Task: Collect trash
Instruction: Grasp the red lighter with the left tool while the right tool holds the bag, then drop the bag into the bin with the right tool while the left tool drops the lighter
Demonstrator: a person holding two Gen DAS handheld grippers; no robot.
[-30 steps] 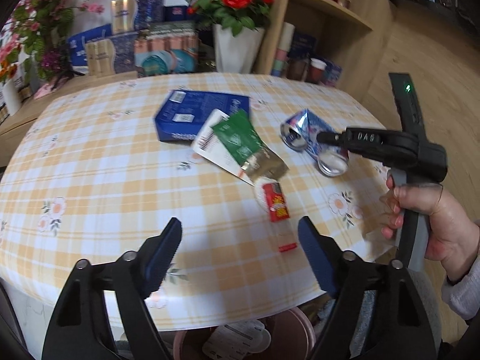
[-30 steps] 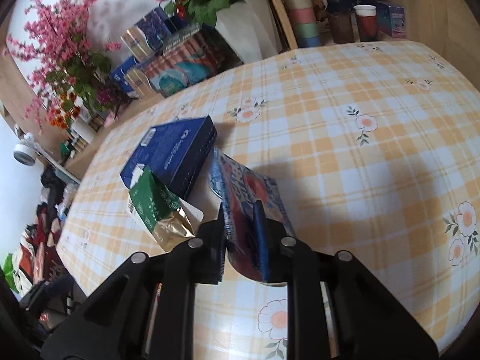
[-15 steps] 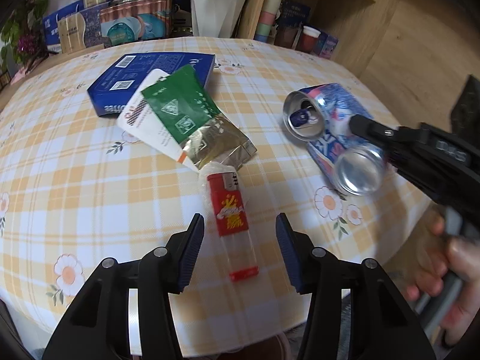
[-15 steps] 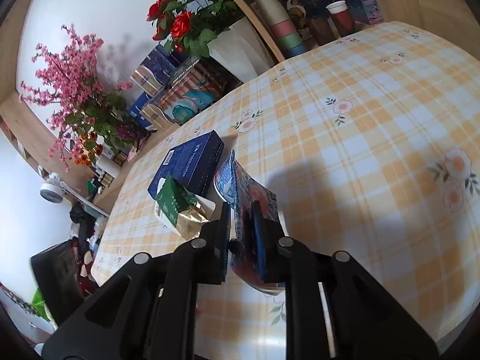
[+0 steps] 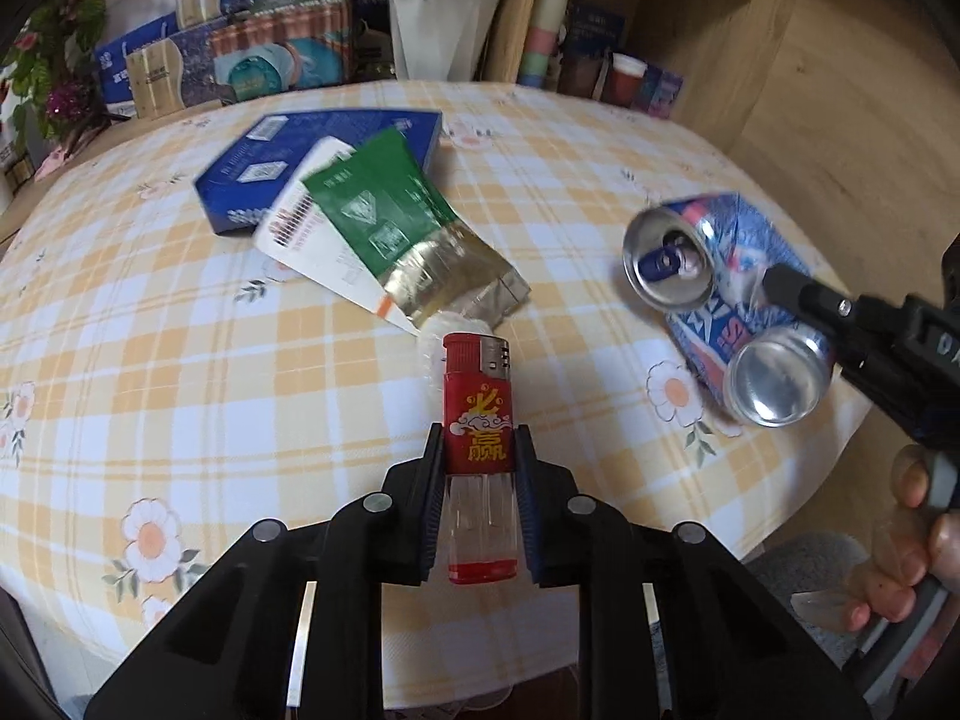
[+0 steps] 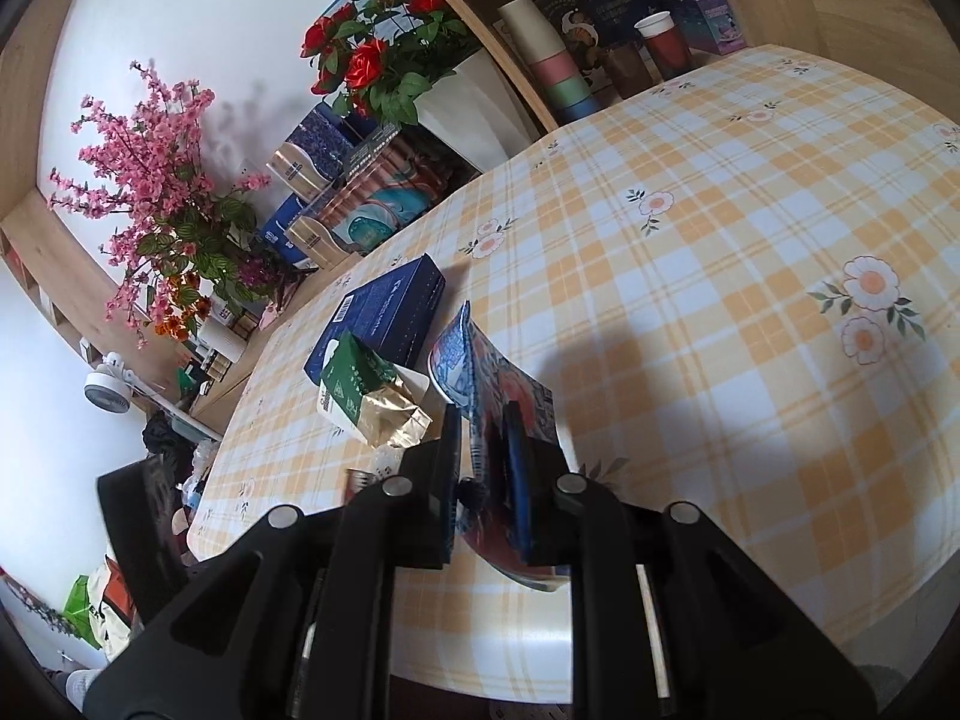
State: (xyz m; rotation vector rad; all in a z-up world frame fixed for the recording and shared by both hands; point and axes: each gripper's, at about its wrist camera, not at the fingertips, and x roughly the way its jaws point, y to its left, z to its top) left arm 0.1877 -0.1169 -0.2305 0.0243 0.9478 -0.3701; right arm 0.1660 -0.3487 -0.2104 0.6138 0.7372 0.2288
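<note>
**Two grabbers, two bits of trash**

The left gripper (image 5: pixel 478 453) is closing on the red lighter (image 5: pixel 478 414) near the table's (image 5: pixel 180 360) front edge. The right gripper (image 6: pixel 482 420) pinches the squashed can (image 6: pixel 480 372) at the right edge.

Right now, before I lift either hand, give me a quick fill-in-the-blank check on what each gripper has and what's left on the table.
1. The left gripper is closing around the red ____.
2. The right gripper holds the crushed ____.
3. The green pouch lies partly on a ____ box.
4. The tablecloth is checked and printed with ____.

Missing words: lighter; can; blue; flowers
</note>
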